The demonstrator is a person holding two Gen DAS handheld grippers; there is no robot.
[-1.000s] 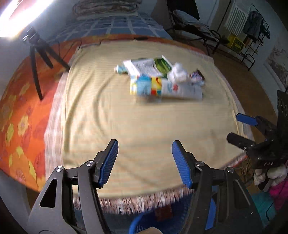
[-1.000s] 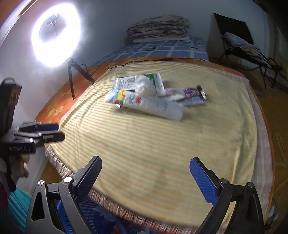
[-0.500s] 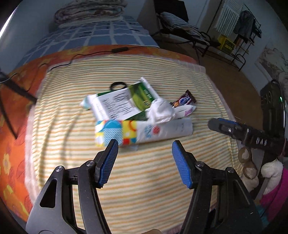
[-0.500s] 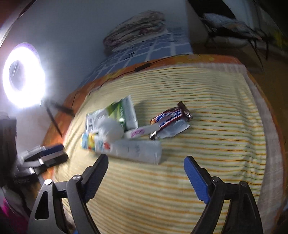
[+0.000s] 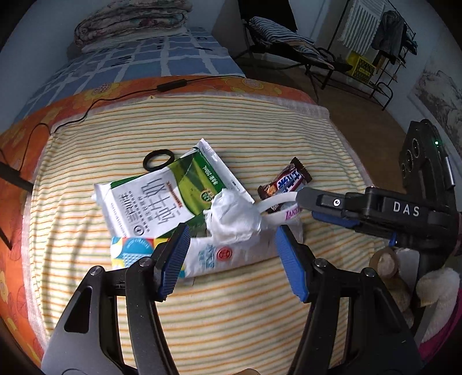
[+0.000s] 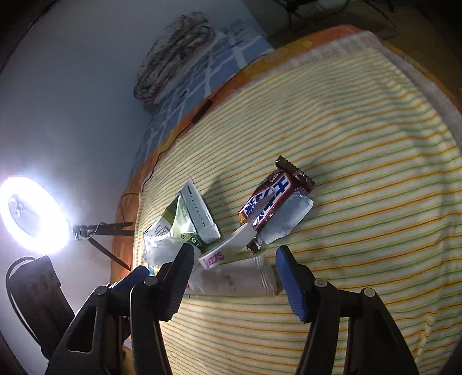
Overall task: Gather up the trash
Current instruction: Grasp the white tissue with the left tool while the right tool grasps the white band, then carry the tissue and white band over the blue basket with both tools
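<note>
A heap of trash lies on the striped cloth (image 5: 260,311): a green and white milk pouch (image 5: 161,196), a crumpled white tissue (image 5: 234,216), a white plastic wrapper with a colourful end (image 5: 208,253), a white wristband (image 5: 281,207) and a brown Snickers wrapper (image 5: 286,180). My left gripper (image 5: 231,259) is open, its fingers straddling the tissue and the plastic wrapper. My right gripper (image 6: 234,279) is open, just in front of the wristband (image 6: 228,248) and the plastic wrapper's end (image 6: 231,279). The Snickers wrapper (image 6: 271,202) lies beyond it. The right gripper (image 5: 306,206) enters the left wrist view from the right.
A black ring (image 5: 158,159) lies behind the pouch. A black cable (image 5: 115,98) crosses the orange bedspread. A ring light on a tripod (image 6: 31,213) stands at the left. Folded blankets (image 5: 130,20) lie at the far end. Chairs and a rack (image 5: 375,43) stand far right.
Both grippers have moved forward from the bed's edge to the trash heap. They now sit right at the wrappers, still open.
</note>
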